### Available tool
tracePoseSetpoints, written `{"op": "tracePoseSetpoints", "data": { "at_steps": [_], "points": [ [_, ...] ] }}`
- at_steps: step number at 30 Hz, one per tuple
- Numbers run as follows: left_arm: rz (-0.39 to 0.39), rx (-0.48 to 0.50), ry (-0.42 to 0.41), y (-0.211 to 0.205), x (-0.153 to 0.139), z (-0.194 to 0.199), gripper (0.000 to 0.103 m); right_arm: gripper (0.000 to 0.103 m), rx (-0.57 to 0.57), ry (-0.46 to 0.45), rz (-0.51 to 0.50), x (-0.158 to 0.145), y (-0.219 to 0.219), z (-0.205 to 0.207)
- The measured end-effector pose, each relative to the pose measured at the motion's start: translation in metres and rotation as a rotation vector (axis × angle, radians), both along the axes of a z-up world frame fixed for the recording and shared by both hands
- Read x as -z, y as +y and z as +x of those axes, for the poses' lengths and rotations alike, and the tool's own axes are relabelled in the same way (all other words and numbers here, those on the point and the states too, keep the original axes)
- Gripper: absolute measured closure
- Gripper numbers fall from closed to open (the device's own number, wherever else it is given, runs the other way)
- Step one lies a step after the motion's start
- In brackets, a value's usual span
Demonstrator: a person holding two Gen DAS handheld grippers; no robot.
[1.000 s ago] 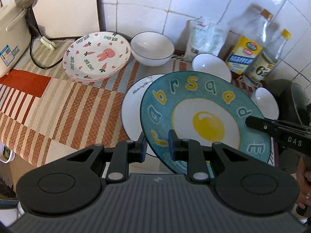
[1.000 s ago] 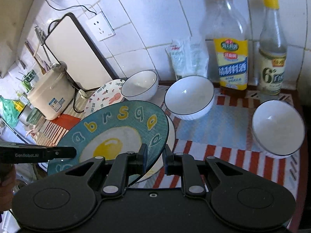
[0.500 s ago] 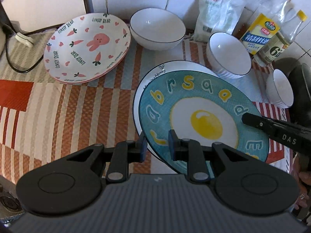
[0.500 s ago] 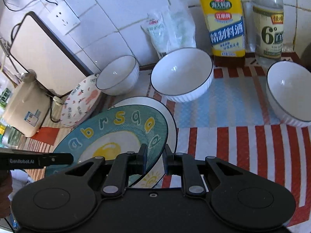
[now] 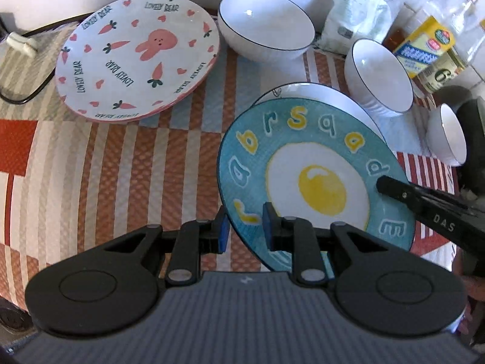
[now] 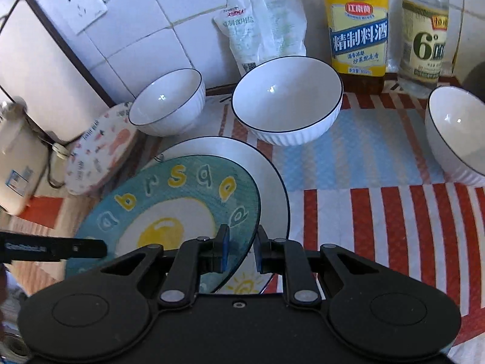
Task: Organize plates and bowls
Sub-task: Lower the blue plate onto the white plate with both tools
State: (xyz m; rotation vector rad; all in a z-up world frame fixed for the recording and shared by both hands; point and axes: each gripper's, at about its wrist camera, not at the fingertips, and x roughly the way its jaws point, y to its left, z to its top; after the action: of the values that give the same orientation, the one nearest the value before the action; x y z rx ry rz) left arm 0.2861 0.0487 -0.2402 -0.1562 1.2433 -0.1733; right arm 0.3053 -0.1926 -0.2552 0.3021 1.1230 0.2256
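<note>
The round teal ceramic plate with a fried-egg picture and yellow letters (image 5: 315, 179) is held over the white blue-rimmed plate (image 6: 266, 182) on the striped mat, pinched at opposite edges: the left gripper (image 5: 244, 229) closes on its rim at about 7 o'clock in the left view, and the right gripper (image 6: 241, 250) clamps the rim at roughly 4 o'clock in the right view. Glazed ceramic like this is probably stiff, fairly heavy, slick and breakable. So the rim seems the only sensible hold, kept level so it cannot slide from the pads.
</note>
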Motion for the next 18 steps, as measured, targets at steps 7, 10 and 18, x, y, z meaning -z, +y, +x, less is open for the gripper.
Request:
{"op": "tracePoseSetpoints", "data": {
  "at_steps": [7,10,18],
  "points": [
    [0.001,0.035,0.031,0.003,0.005,0.006,0.083,0.080,0.013,0.003,-0.025,0.002,0.005,-0.007],
    [-0.005,0.046,0.052,0.004,0.007,0.012,0.083,0.077,0.010,0.002,-0.047,0.004,0.009,-0.007],
    [0.012,0.083,0.115,-0.002,0.014,0.030,0.083,0.074,-0.008,0.019,-0.065,0.012,0.010,0.002]
  ]
}}
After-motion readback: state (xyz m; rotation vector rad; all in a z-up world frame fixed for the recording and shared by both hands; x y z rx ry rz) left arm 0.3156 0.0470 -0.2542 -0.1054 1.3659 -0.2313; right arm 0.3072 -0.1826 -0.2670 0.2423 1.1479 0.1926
